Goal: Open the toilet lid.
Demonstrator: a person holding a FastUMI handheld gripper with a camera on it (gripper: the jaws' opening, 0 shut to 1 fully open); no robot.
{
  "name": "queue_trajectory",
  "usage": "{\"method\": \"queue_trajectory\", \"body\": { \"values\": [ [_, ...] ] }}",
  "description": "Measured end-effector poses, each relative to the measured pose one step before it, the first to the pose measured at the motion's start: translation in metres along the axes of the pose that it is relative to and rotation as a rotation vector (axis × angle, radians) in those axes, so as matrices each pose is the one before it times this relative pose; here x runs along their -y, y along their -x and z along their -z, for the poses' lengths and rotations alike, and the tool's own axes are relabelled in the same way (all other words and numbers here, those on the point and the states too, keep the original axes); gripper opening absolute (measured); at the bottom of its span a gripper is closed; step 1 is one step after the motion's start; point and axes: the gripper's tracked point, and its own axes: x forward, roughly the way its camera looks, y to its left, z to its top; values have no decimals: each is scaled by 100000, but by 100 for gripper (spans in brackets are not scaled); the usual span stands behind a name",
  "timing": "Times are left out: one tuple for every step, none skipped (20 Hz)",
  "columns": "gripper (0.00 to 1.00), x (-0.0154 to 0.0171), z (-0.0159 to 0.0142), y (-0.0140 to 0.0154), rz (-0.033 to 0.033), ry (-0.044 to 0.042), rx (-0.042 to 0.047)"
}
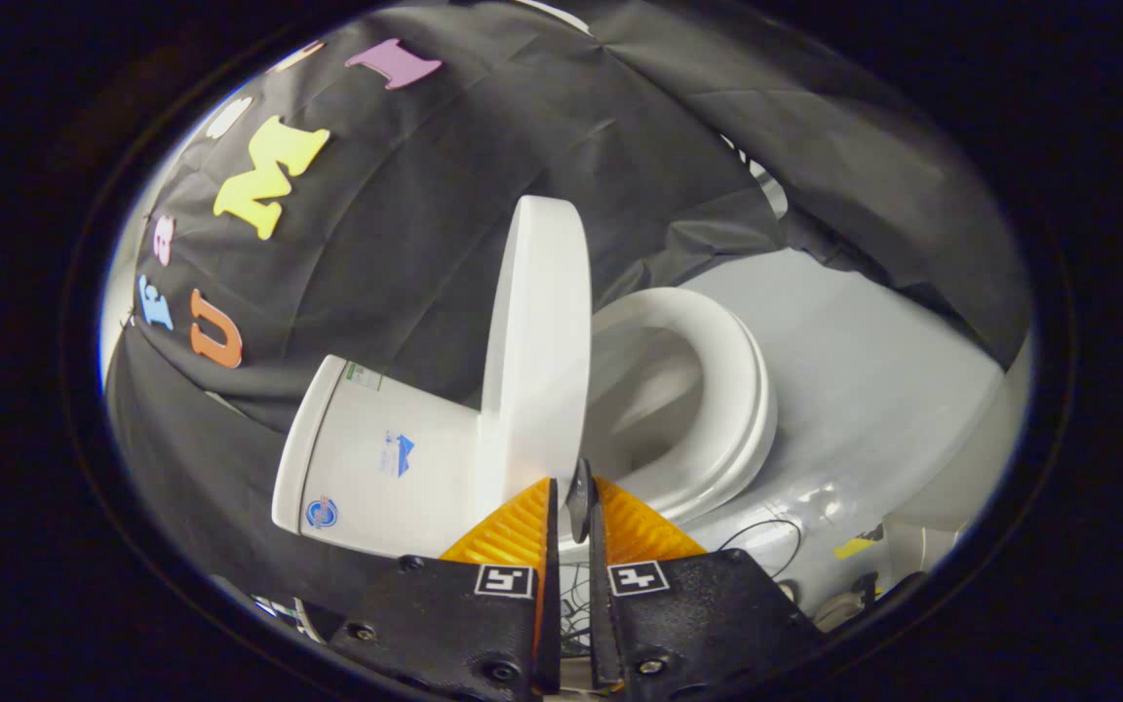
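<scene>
The white plastic toilet lid stands raised beside the tank, seat ring exposed. The orange ribbed fingers are nearly closed, pinching a small grey tab at the lid's edge.

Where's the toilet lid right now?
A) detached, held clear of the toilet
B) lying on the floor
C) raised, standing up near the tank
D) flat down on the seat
C: the lid stands raised on edge beside the tank, the seat and bowl lie uncovered, and the gripper has its fingers nearly together just below the lid's lower edge.
</scene>
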Motion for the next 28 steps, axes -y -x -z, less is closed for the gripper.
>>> {"method": "queue_trajectory", "body": {
  "values": [
    [15,-679,-12,-27,524,2275,392],
    [15,-496,-104,67,318,2068,344],
    [15,-418,-100,191,141,1313,269],
    [15,-409,-136,133,-32,864,106],
    [15,-423,19,28,-178,201,64],
    [15,-333,-94,30,-174,222,19],
    [15,-207,88,-16,-7,104,15],
    [15,-132,-59,102,-44,262,-17],
    [15,-113,3,109,-63,-165,124],
    [15,-169,-101,28,-239,-118,87],
    [15,-154,31,90,-270,-230,-3],
    [15,-289,-135,49,-370,-142,-7],
    [15,-251,62,1,-228,227,-7],
    [15,-234,-89,40,-54,483,-18],
    [15,-153,100,64,-45,803,32],
    [15,-243,-41,121,-67,481,95],
    [15,-217,-110,52,-79,458,76],
    [15,-200,10,38,100,51,86],
    [15,-55,-23,-27,473,92,23],
    [15,-115,-6,19,446,33,-134],
    [15,-339,44,24,82,681,-97],
    [15,-361,-40,64,-40,1041,92],
    [15,-388,-109,109,38,1319,37],
    [15,-469,-12,45,-137,1235,170],
    [15,-518,52,96,-155,1223,190],
    [15,-302,-58,18,-33,778,63],
    [15,-431,-24,81,-88,855,27],
    [15,-279,-12,54,-1,86,112]
  ]
}}
